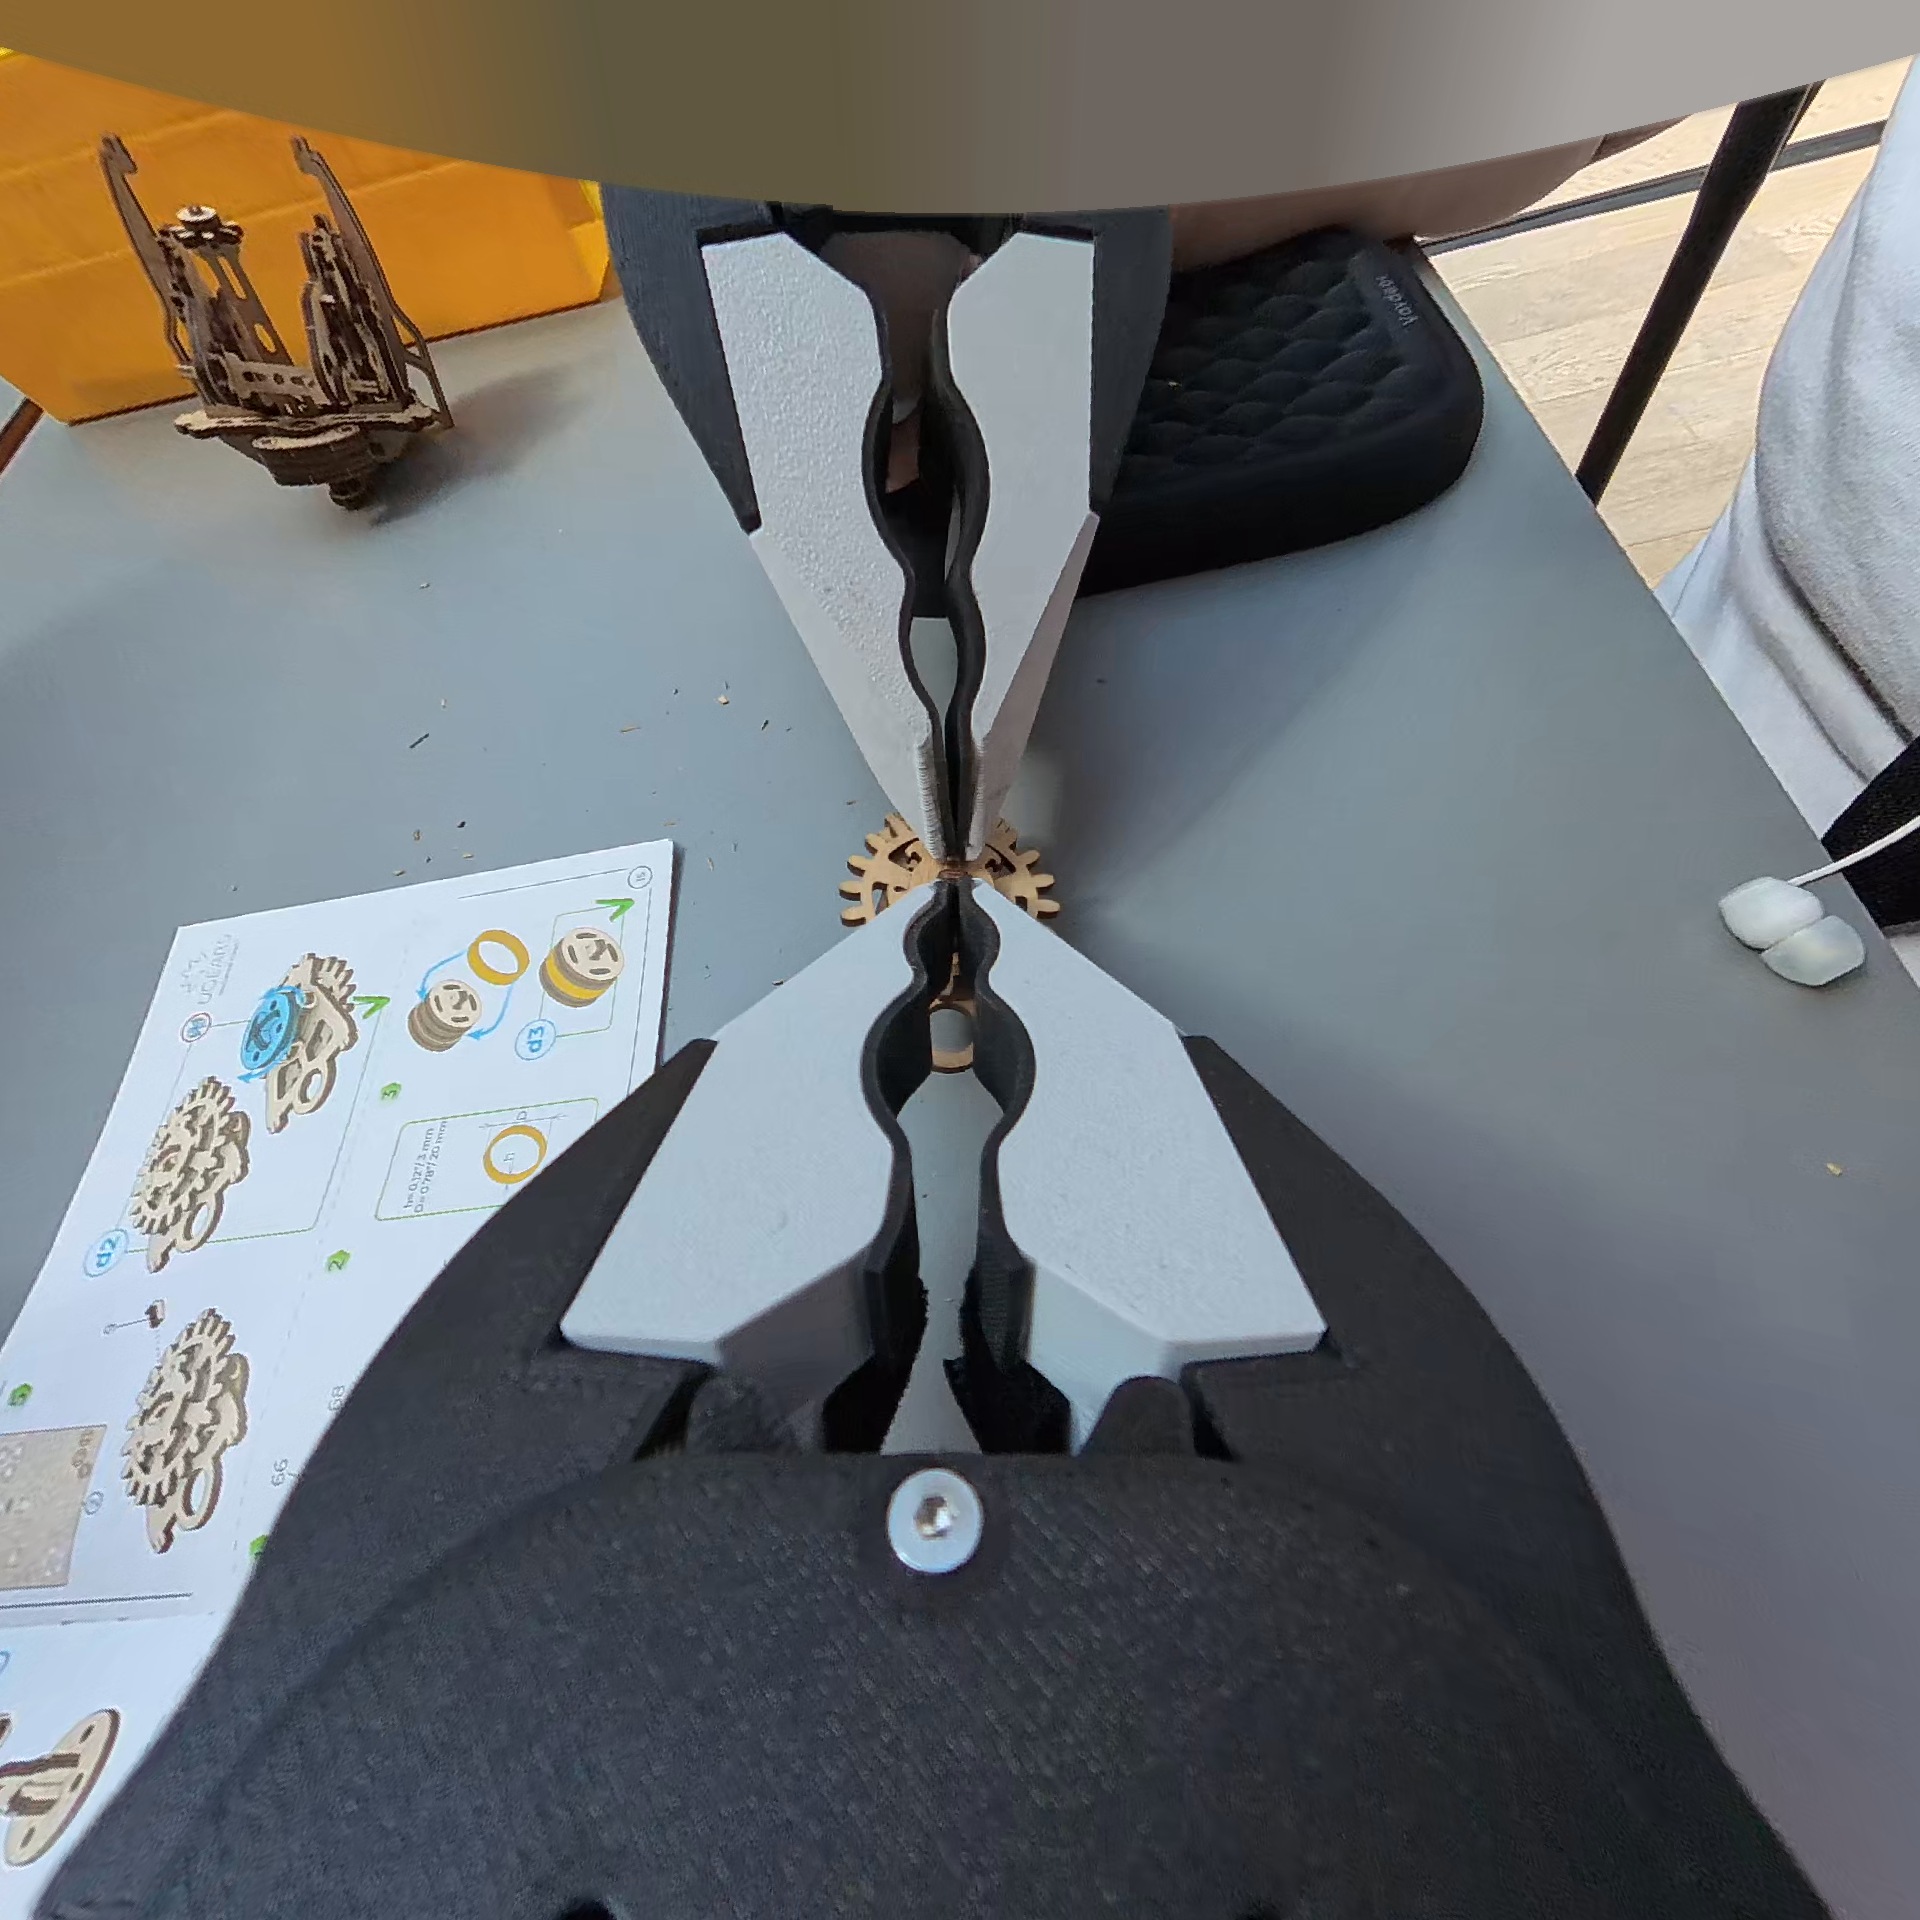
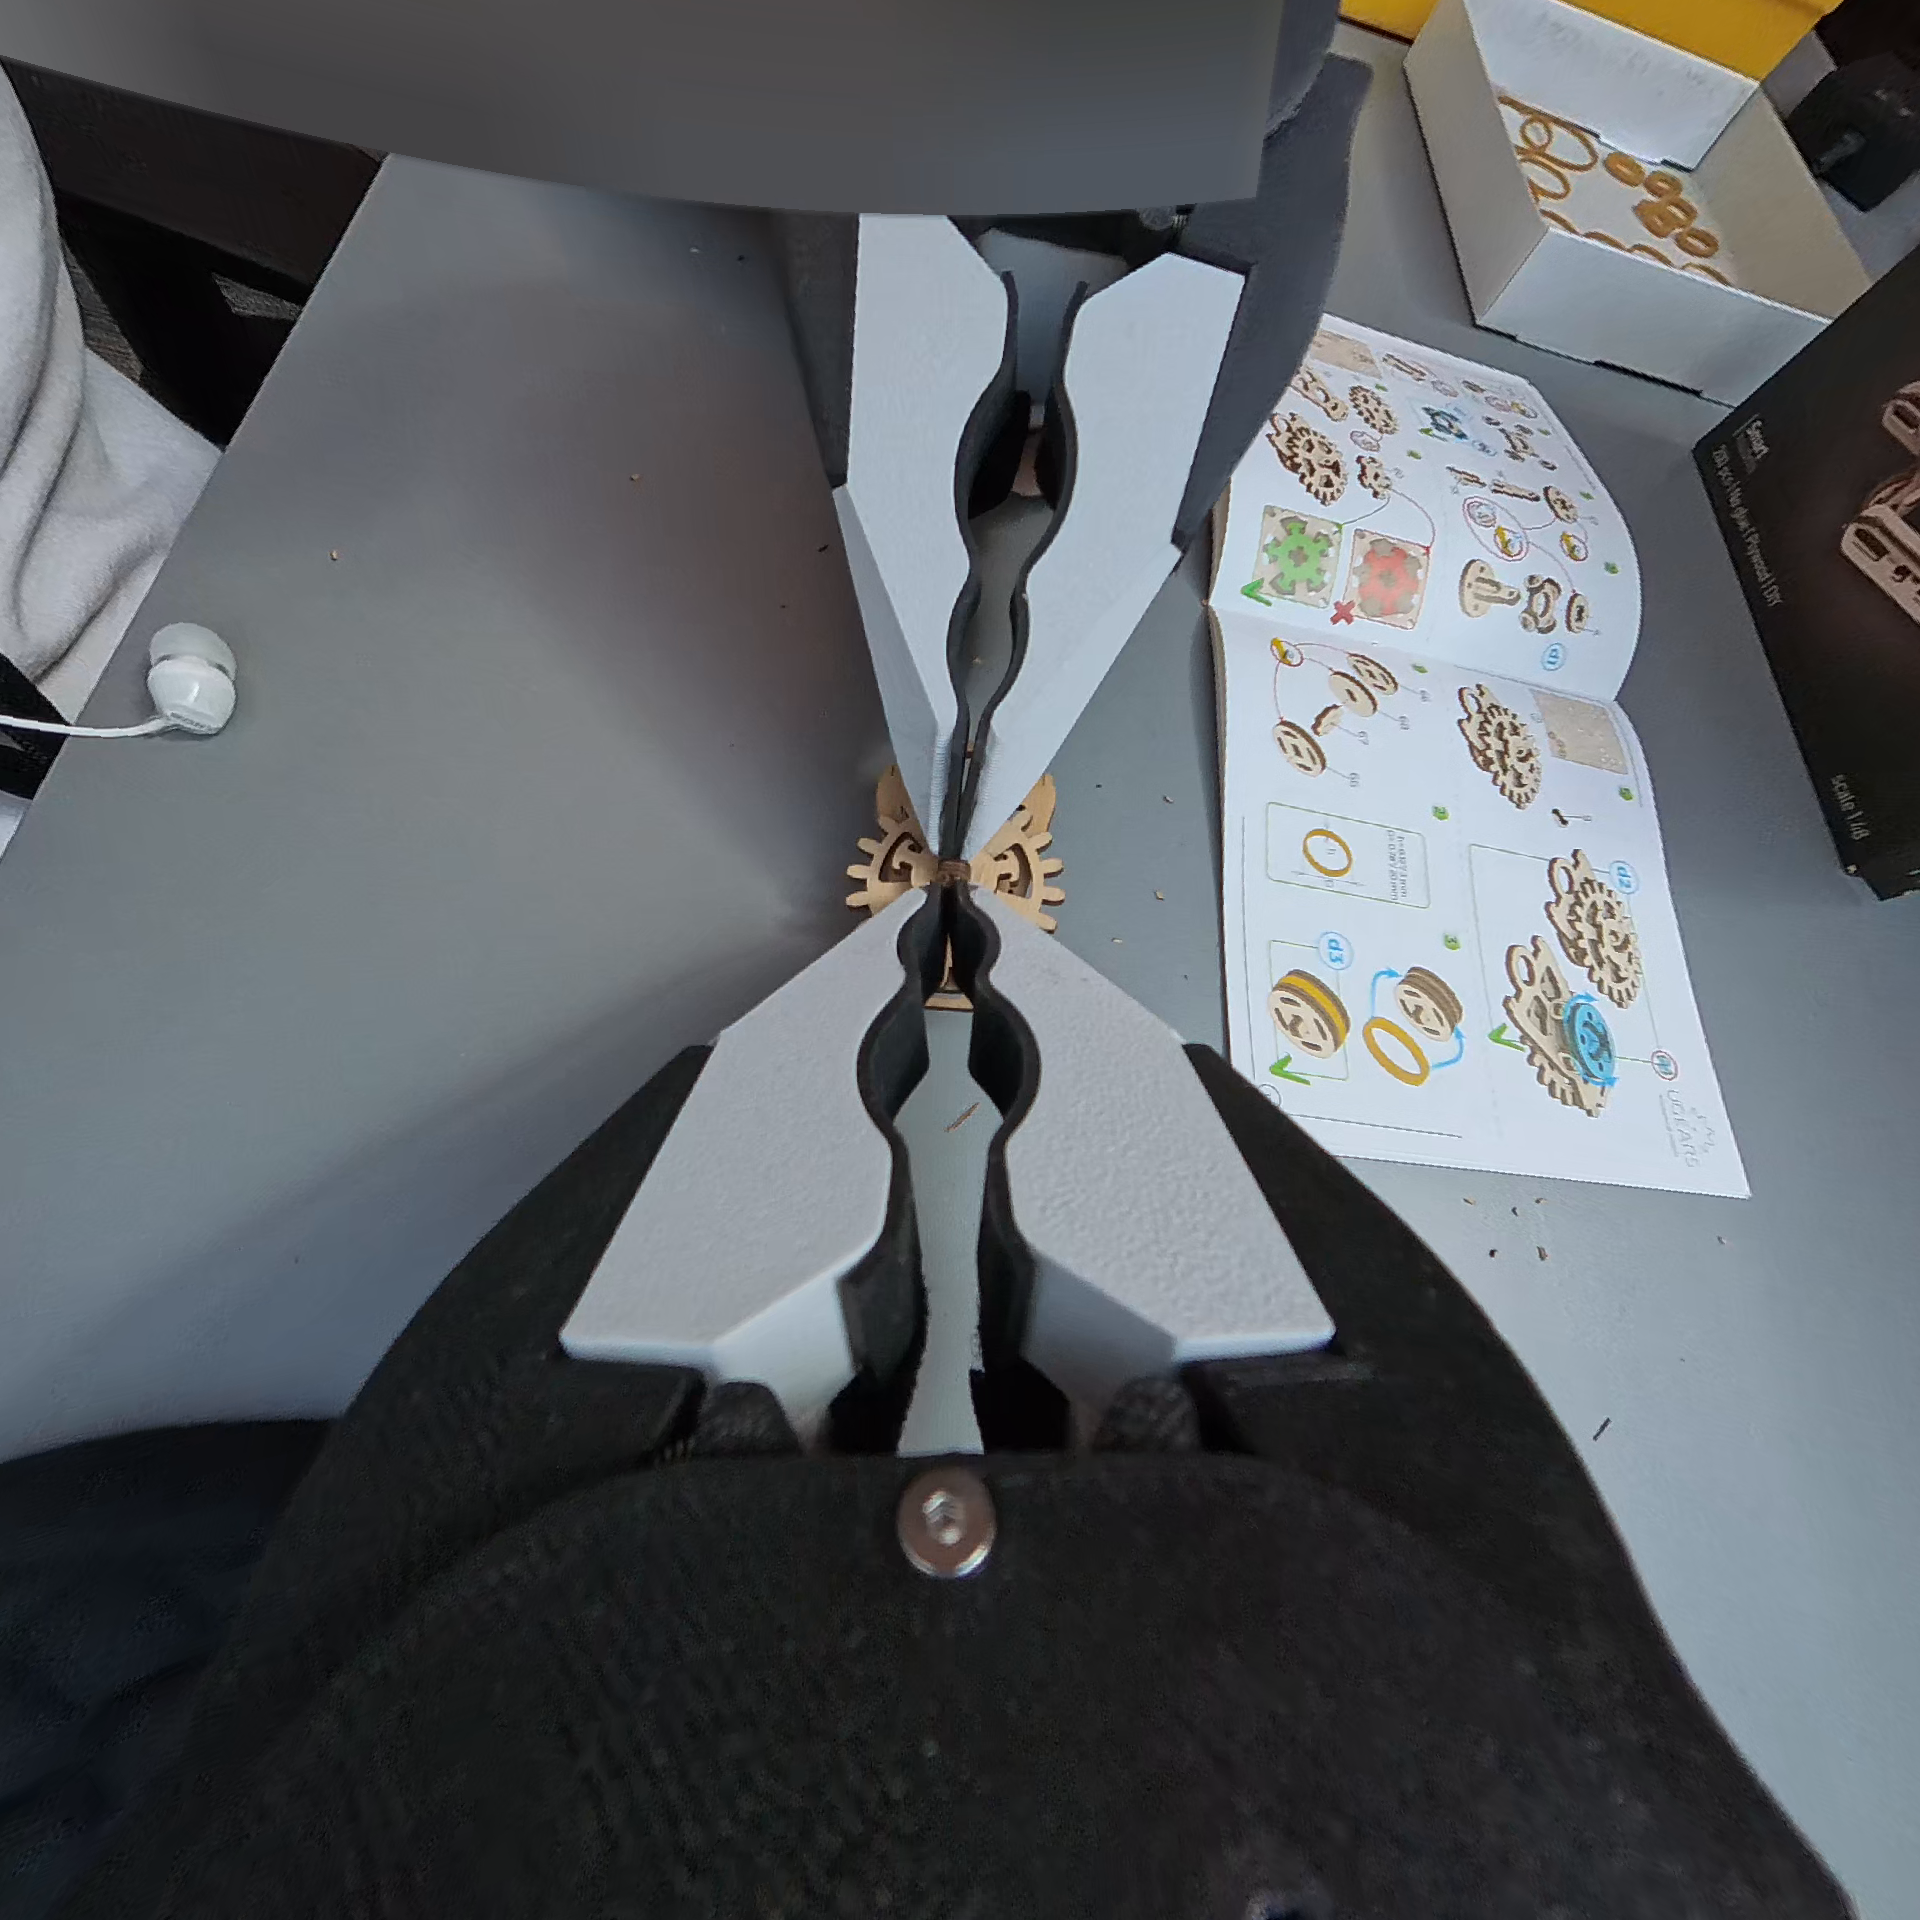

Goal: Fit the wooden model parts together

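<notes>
A light wooden gear part (image 1: 883, 878) lies on the grey table (image 1: 1351, 831); it also shows in the right wrist view (image 2: 883, 857). Both grippers point at its middle from opposite sides, tip to tip. My left gripper (image 1: 951, 899) is shut, its tips on the gear part's centre, and more of the wood shows through the gap between its fingers. My right gripper (image 2: 943, 899) is shut, and seems to pinch a small dark pin (image 2: 951, 871) at the centre hole. Each gripper shows in the other's view: the right (image 1: 958, 836), the left (image 2: 954, 831).
An open instruction booklet (image 1: 343, 1091) (image 2: 1455, 779) lies beside the gear. A finished dark wooden model (image 1: 281, 343) stands before a yellow box (image 1: 62, 208). A black cushion (image 1: 1278, 395), white earbuds (image 1: 1787, 930), a white parts box (image 2: 1621, 187) and a black box (image 2: 1829, 582) ring the table. Left and right tips are no more than a few centimetres apart.
</notes>
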`<action>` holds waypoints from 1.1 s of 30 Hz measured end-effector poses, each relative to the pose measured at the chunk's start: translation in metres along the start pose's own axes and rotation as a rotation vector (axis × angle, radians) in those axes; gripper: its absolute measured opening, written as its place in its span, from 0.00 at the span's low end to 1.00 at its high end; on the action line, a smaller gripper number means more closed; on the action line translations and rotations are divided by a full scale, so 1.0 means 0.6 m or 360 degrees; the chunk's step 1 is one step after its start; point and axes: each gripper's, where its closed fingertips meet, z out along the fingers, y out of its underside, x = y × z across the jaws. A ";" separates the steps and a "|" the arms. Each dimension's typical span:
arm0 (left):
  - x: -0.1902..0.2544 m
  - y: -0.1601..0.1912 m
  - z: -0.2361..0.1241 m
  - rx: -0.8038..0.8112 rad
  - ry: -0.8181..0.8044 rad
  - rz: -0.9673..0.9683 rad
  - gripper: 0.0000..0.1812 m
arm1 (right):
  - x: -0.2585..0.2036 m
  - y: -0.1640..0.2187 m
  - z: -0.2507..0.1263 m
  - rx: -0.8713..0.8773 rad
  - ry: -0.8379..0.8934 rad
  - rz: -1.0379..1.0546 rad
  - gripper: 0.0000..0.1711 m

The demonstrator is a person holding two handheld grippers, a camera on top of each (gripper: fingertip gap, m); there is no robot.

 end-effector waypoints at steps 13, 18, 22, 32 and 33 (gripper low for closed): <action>-0.001 0.000 0.000 -0.0007 -0.0030 0.0004 0.00 | -0.002 -0.002 0.002 0.0003 0.0049 -0.0039 0.00; -0.001 0.000 0.000 -0.0008 -0.0039 0.0011 0.00 | -0.001 -0.002 0.002 0.0006 0.0058 -0.0034 0.00; -0.001 -0.001 0.000 -0.0008 -0.0043 0.0016 0.00 | -0.001 -0.002 0.002 0.0008 0.0063 -0.0037 0.00; -0.002 -0.001 0.000 -0.0007 -0.0059 0.0025 0.00 | 0.000 -0.003 0.003 0.0012 0.0066 -0.0033 0.00; -0.002 -0.001 0.000 -0.0007 -0.0060 0.0028 0.00 | 0.000 -0.003 0.003 0.0012 0.0065 -0.0033 0.00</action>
